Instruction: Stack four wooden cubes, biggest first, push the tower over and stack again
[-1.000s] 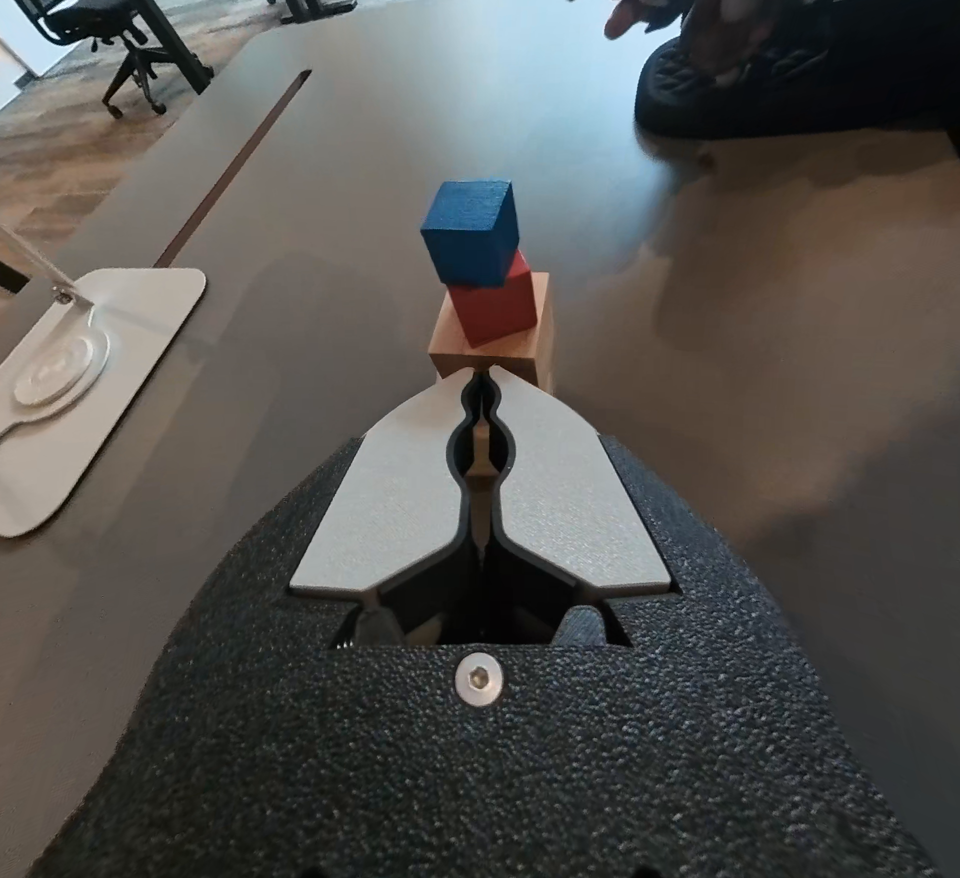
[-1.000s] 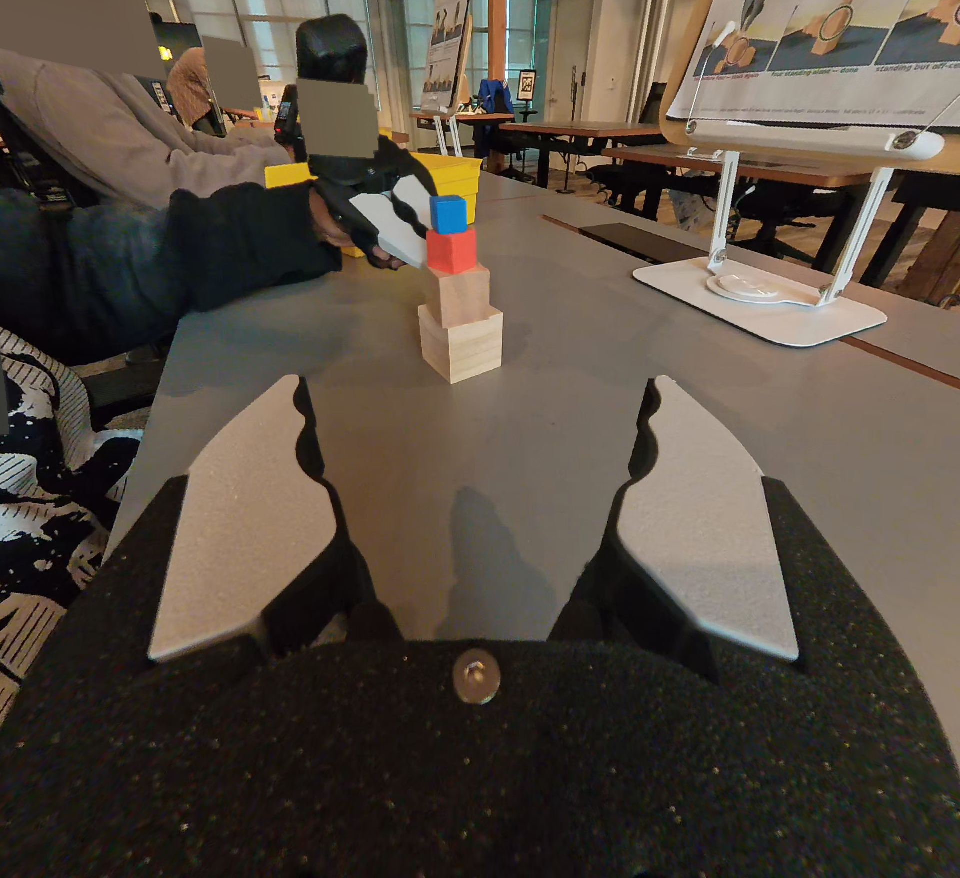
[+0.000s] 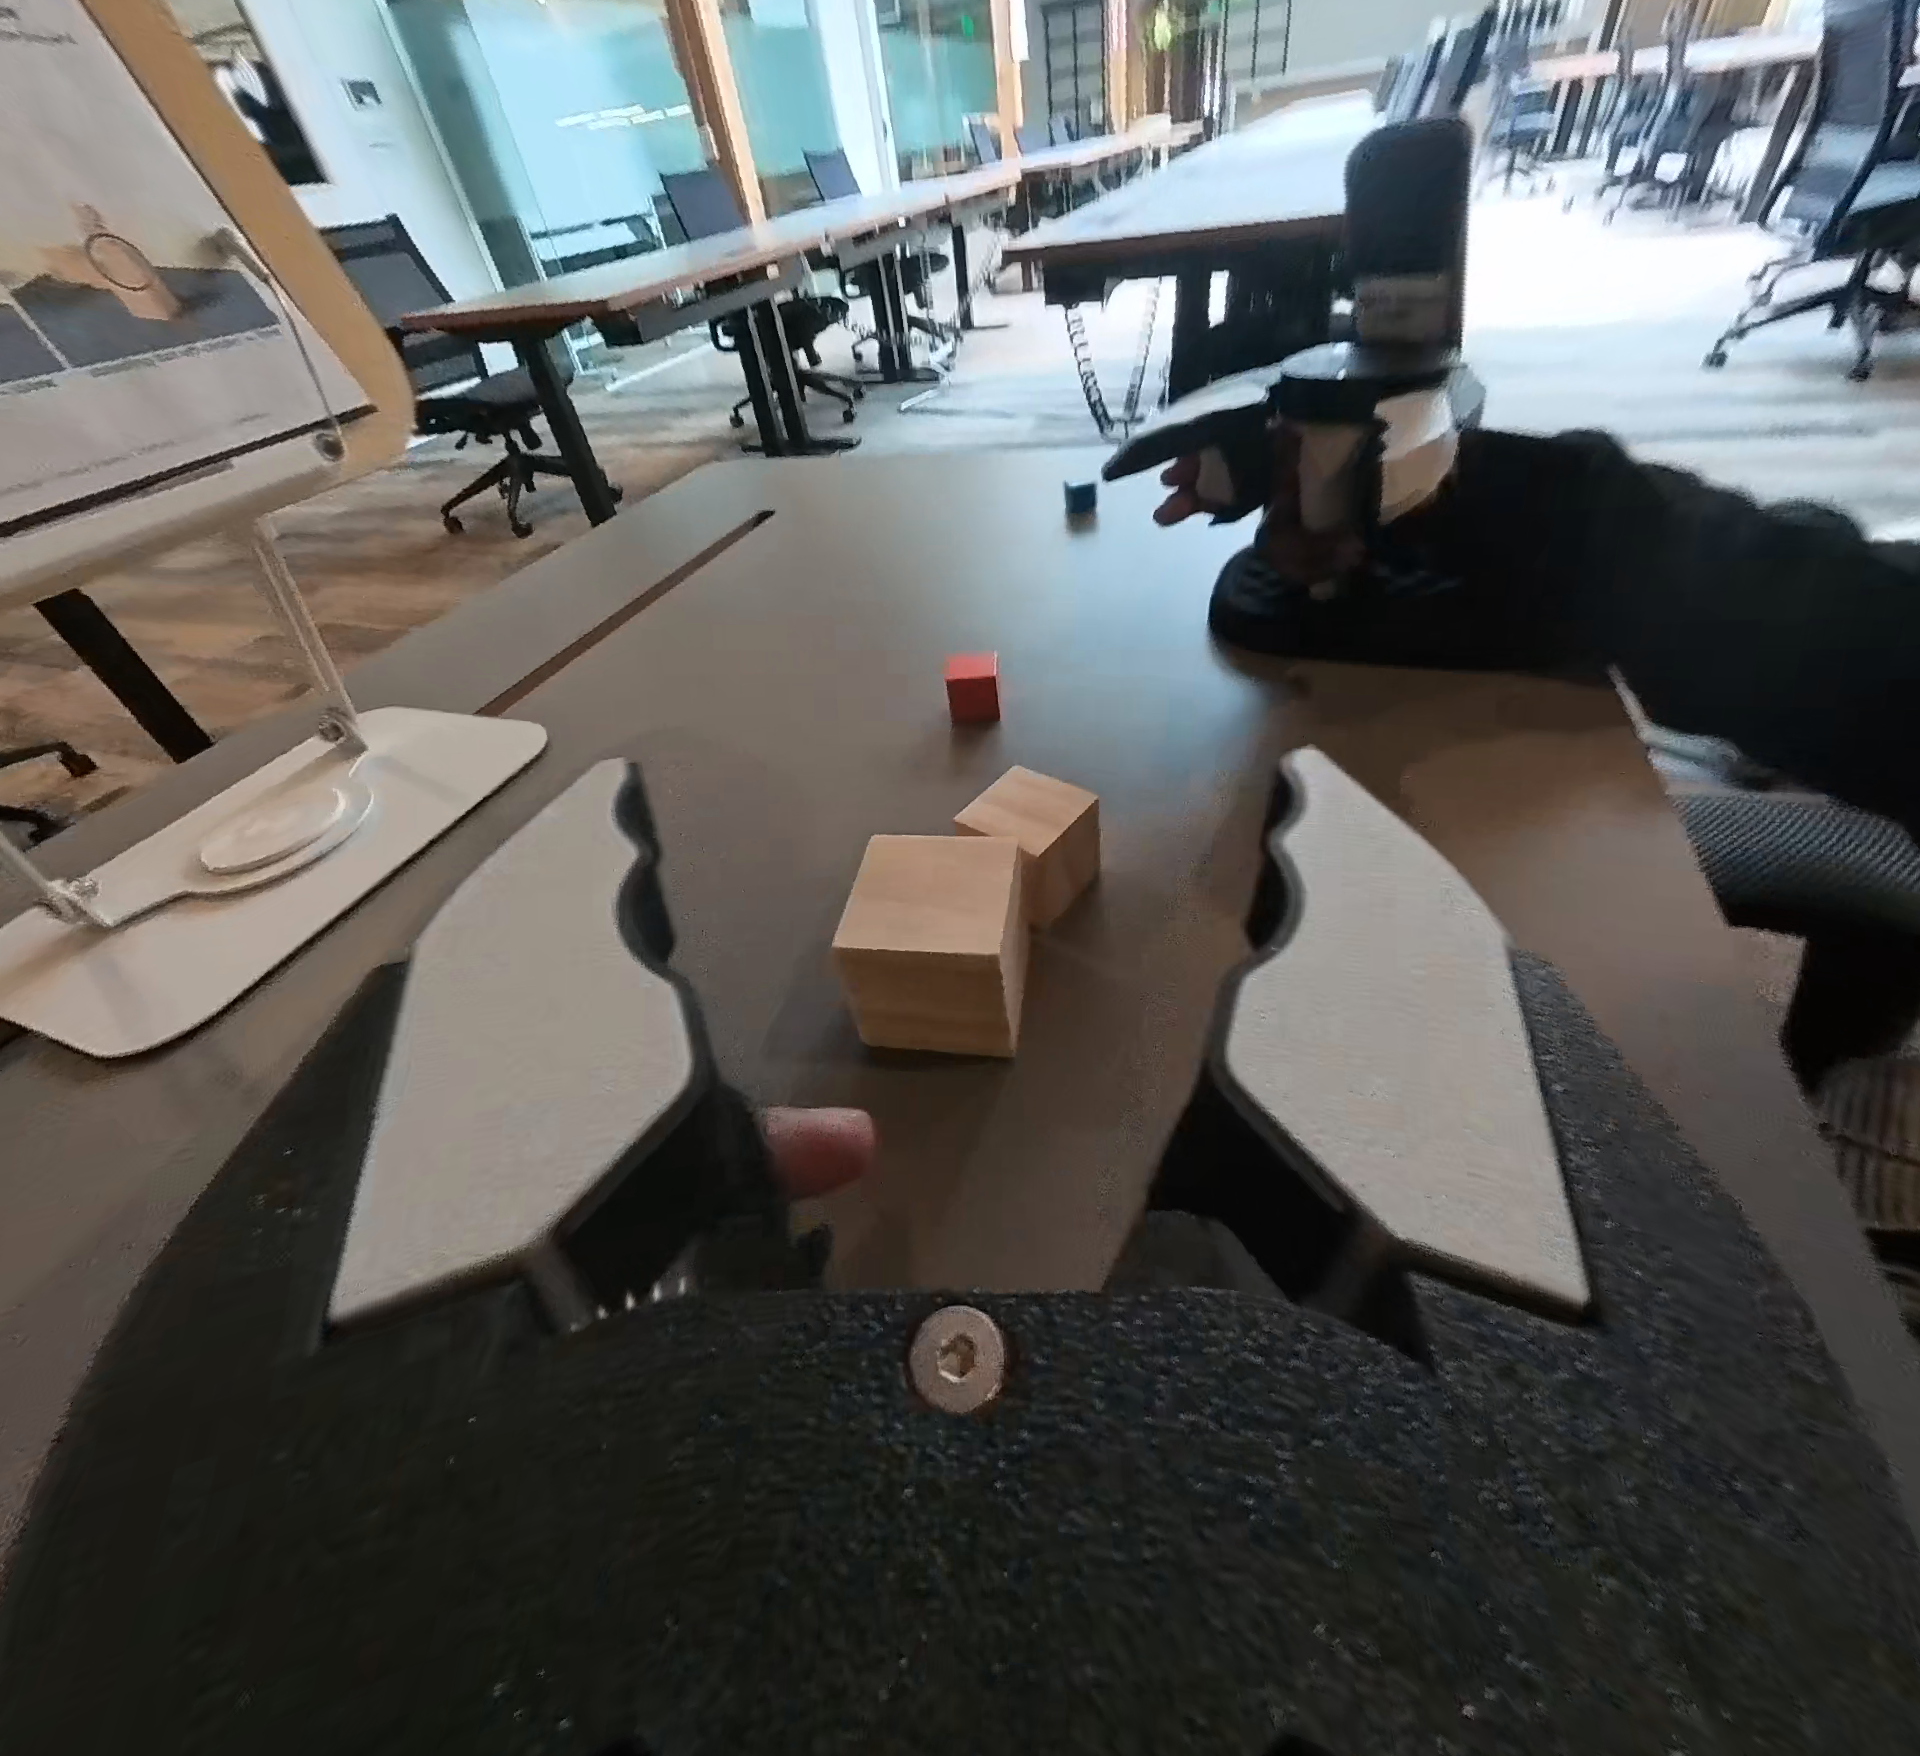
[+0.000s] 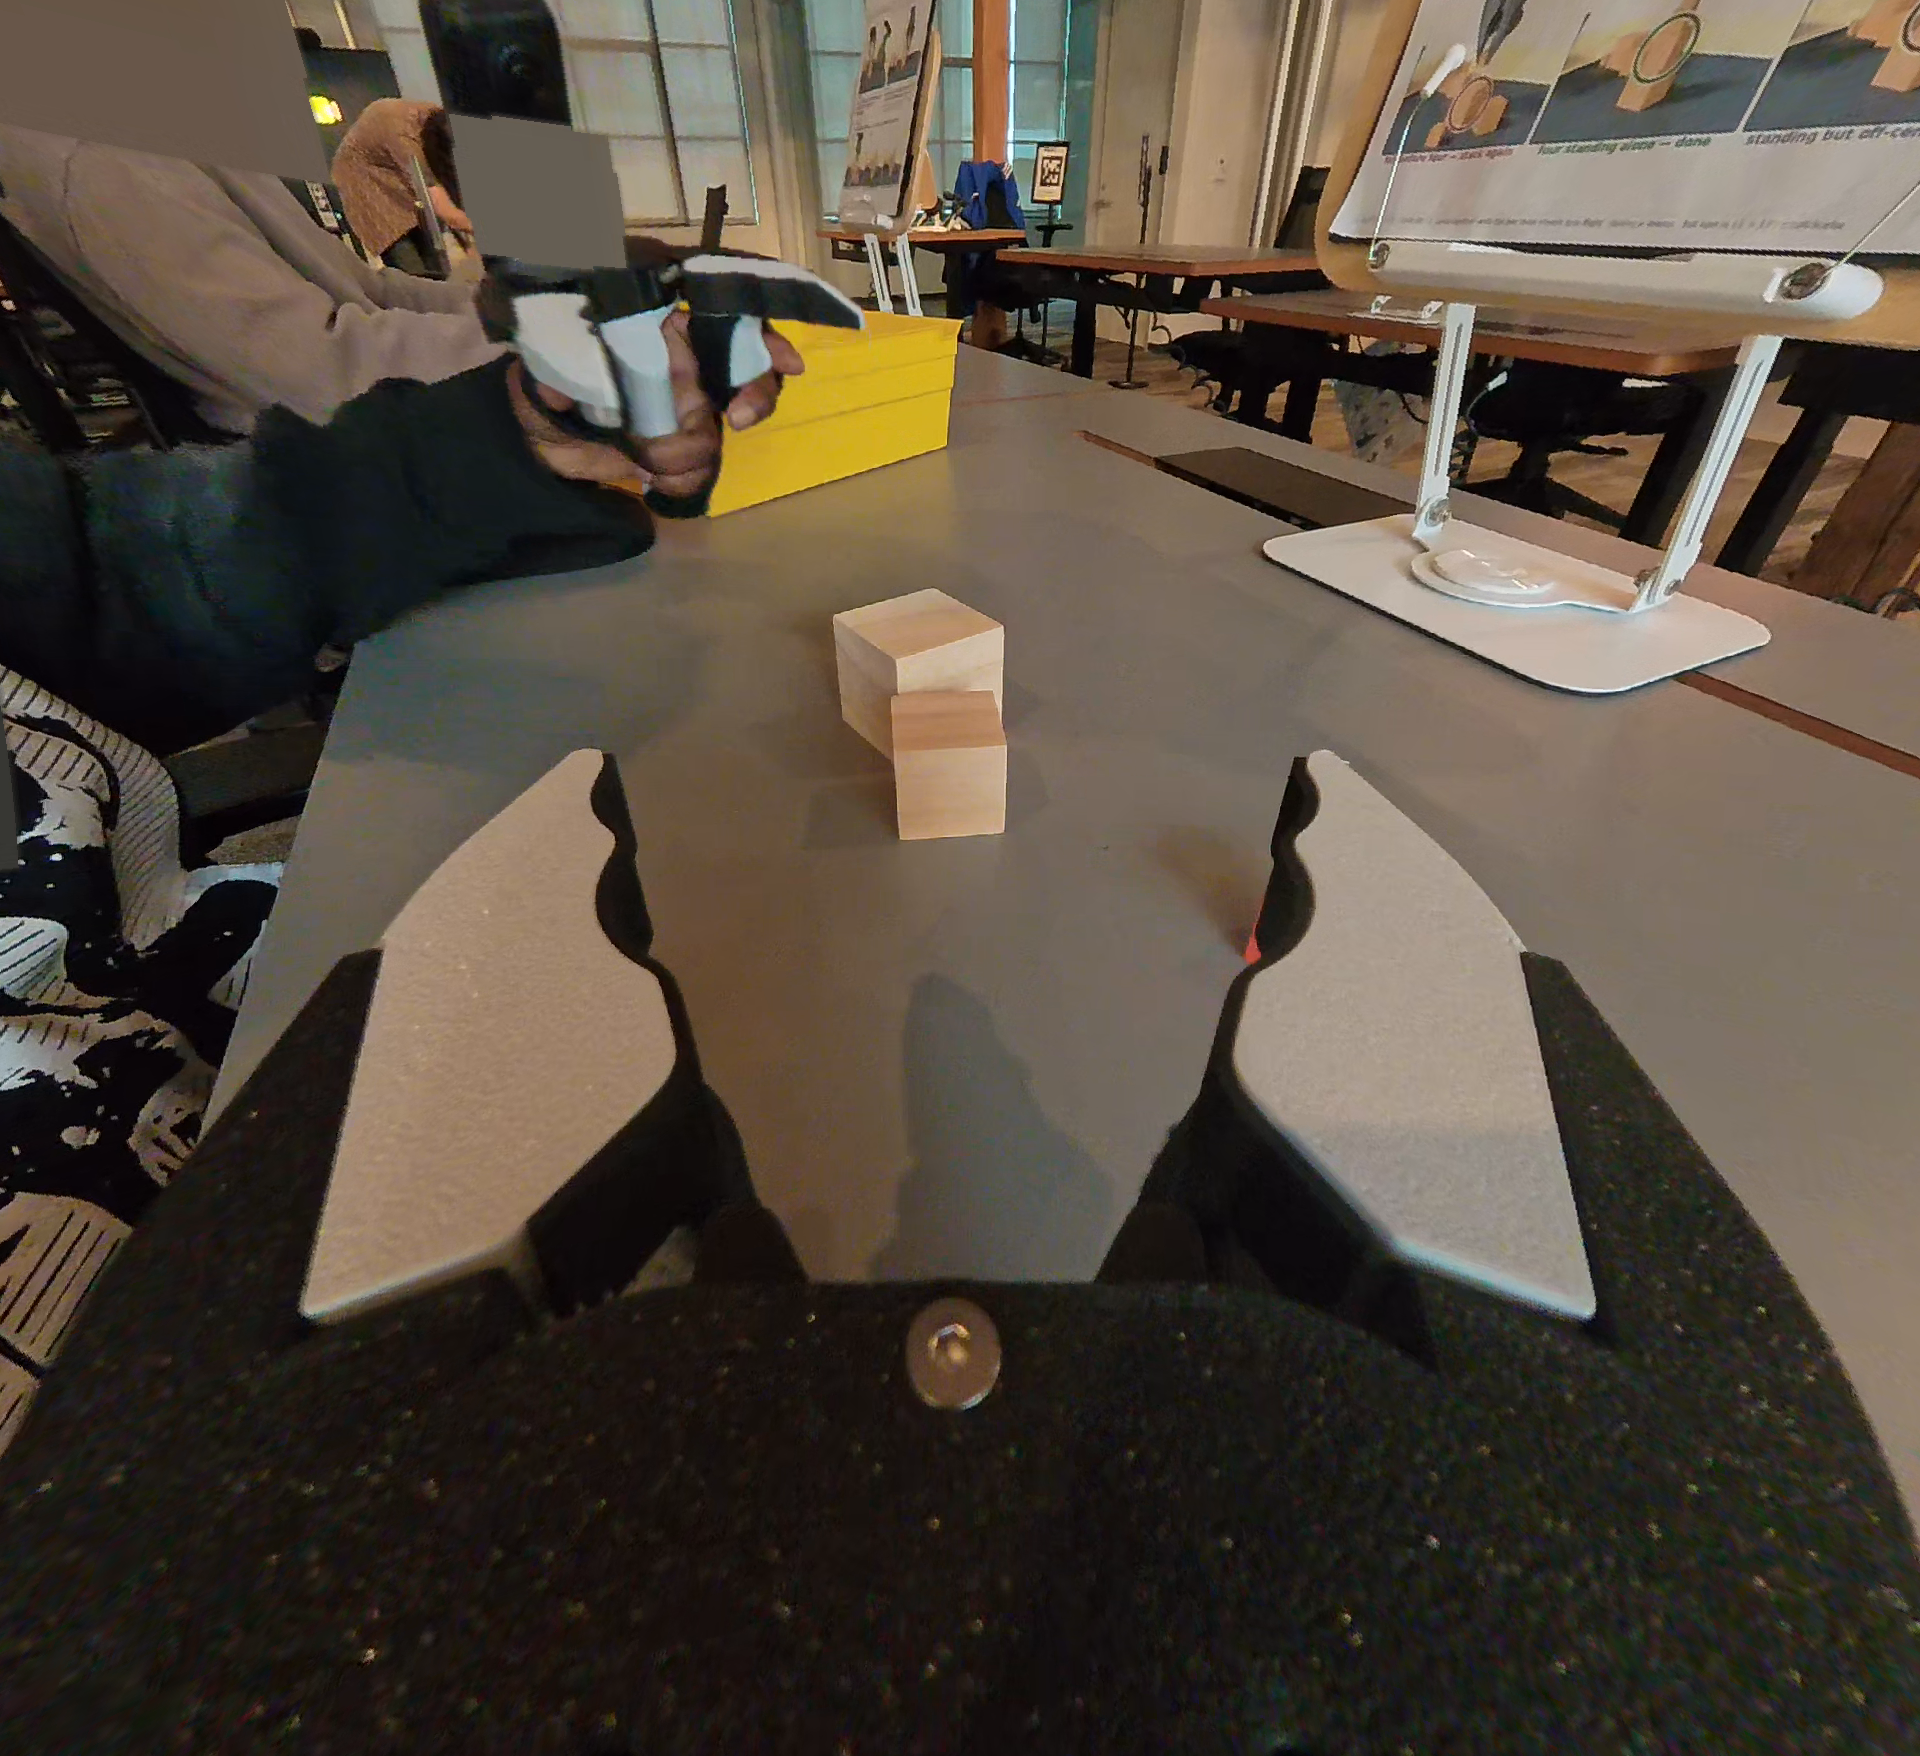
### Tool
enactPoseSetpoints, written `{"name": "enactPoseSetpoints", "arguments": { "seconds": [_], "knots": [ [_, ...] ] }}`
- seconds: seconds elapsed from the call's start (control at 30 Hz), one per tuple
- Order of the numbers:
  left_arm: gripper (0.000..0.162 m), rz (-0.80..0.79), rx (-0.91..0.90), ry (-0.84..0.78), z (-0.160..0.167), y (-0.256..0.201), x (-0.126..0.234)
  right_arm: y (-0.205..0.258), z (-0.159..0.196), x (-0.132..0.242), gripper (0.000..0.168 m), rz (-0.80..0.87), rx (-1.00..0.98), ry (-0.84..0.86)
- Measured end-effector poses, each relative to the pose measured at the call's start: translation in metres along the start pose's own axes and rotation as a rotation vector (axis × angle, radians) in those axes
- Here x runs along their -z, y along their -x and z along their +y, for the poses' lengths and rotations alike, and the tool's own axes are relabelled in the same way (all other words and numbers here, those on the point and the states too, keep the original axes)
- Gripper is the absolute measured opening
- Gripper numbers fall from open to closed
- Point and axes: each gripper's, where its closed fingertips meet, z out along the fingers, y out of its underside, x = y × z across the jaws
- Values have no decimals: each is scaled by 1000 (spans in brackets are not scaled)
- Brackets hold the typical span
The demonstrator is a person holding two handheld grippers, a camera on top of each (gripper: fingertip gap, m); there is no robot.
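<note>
The tower is down. In the left wrist view the big wooden cube [image 3: 930, 943] lies on the grey table [image 3: 727, 667], with the smaller wooden cube [image 3: 1034, 839] touching its far right corner. The red cube [image 3: 972, 686] lies farther off, and the blue cube [image 3: 1081, 496] lies near the far edge. My left gripper [image 3: 958, 761] is open and empty, just short of the big cube. My right gripper [image 4: 953, 756] is open and empty, facing the smaller cube [image 4: 948, 766] with the big cube [image 4: 920, 657] behind it. A red sliver [image 4: 1252, 943] shows by its right finger.
A white stand [image 3: 260, 875] holding an instruction board stands at the table's left; it also shows in the right wrist view [image 4: 1517, 594]. A yellow box [image 4: 831, 418] sits at the far side. A person's dark sleeve [image 4: 312, 511] rests on the table.
The four-cube tower has fallen; the red and blue cubes rolled away from the left gripper. My left gripper, shut beside the tower before, has opened and lifted back. The right gripper stayed open.
</note>
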Motion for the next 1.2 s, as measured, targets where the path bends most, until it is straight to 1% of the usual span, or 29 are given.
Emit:
{"name": "enactPoseSetpoints", "arguments": {
  "seconds": [0.1,0.2,0.3,0.57,0.7,1.0,1.2],
  "knots": [
    [127,0,40,-49,-2,-2,16,0,0,0,116,1,0,2],
    [136,9,62,-44,4,-4,29,0,0,0,116,2,2,2],
    [139,17,72,-38,10,-6,42,-1,1,0,116,2,1,4],
    [132,38,60,-94,16,-14,85,-1,3,-2,115,0,6,15],
    [127,25,66,-87,28,-10,98,-2,4,-1,115,3,6,14],
    [123,45,107,1,61,-14,92,-4,8,-3,115,-3,5,31],
    [115,4,102,-77,49,-6,100,-6,9,-3,115,-17,-19,28]
  ]
}}
